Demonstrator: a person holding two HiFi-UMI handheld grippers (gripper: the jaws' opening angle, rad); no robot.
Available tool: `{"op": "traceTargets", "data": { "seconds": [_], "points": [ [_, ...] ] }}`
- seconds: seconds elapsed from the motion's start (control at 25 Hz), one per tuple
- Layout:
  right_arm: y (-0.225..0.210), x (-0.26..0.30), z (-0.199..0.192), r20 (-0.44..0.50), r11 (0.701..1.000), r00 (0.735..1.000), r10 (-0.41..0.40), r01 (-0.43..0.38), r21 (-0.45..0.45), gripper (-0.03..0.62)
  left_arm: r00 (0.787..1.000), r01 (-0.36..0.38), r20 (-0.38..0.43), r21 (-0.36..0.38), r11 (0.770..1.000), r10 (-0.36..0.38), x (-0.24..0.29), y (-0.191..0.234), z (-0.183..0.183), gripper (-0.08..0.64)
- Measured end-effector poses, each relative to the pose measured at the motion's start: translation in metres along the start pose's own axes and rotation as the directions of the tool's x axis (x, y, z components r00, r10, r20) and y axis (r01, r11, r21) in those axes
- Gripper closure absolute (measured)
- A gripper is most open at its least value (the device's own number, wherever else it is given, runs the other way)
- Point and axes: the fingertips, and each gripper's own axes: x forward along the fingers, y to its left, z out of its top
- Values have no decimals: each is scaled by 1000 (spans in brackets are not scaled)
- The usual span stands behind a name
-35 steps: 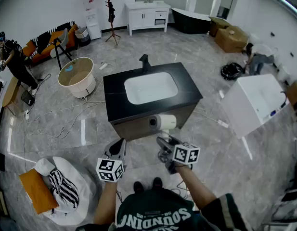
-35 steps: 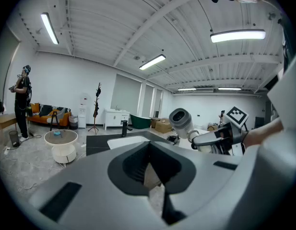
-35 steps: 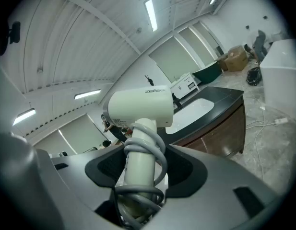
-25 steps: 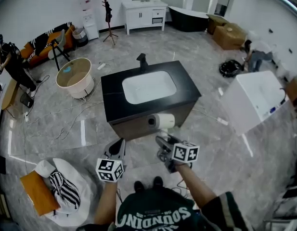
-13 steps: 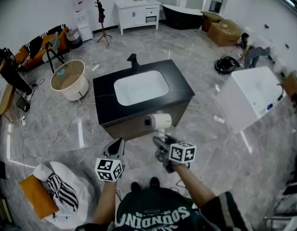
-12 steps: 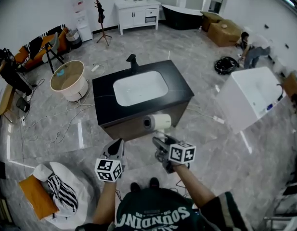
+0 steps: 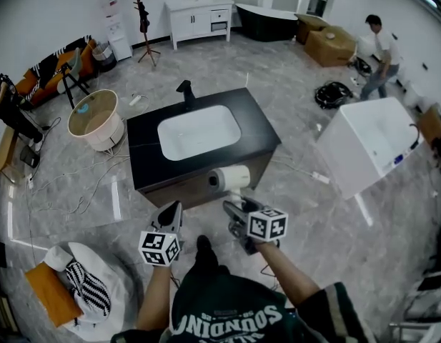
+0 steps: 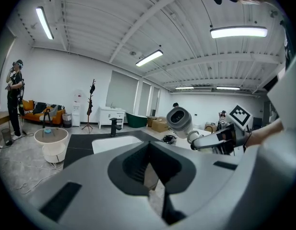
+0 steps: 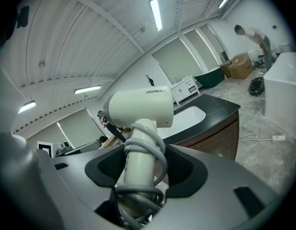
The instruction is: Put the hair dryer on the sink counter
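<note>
On the hair dryer (image 9: pixel 140 110), the handle end, wrapped in its cord, sinks out of sight inside the right hand-held gripper (image 9: pixel 139 174). At 1 o'clock a distant person (image 9: pixel 254 35) is blurred.

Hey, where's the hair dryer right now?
In the head view the hair dryer is just right of centre, its handle clamped in the right gripper, held in the air in front of the near edge of the black sink counter, not on it.

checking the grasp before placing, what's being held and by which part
The right gripper holds the hair dryer by its cord-wrapped handle; the left gripper holds nothing.
</note>
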Motion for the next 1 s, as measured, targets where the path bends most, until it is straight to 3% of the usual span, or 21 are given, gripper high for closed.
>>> {"op": "traceTargets", "data": {
  "seconds": [0.52, 1.0],
  "points": [
    [-71, 56, 59, 29, 1000, 999, -30, 30, 7, 348, 998, 64, -17, 3, 998, -64, 122, 23, 11, 560],
    [-146, 151, 164, 3, 998, 998, -69, 68, 16, 348, 992, 110, -57, -24, 994, -112, 274, 85, 56, 559]
  ]
}}
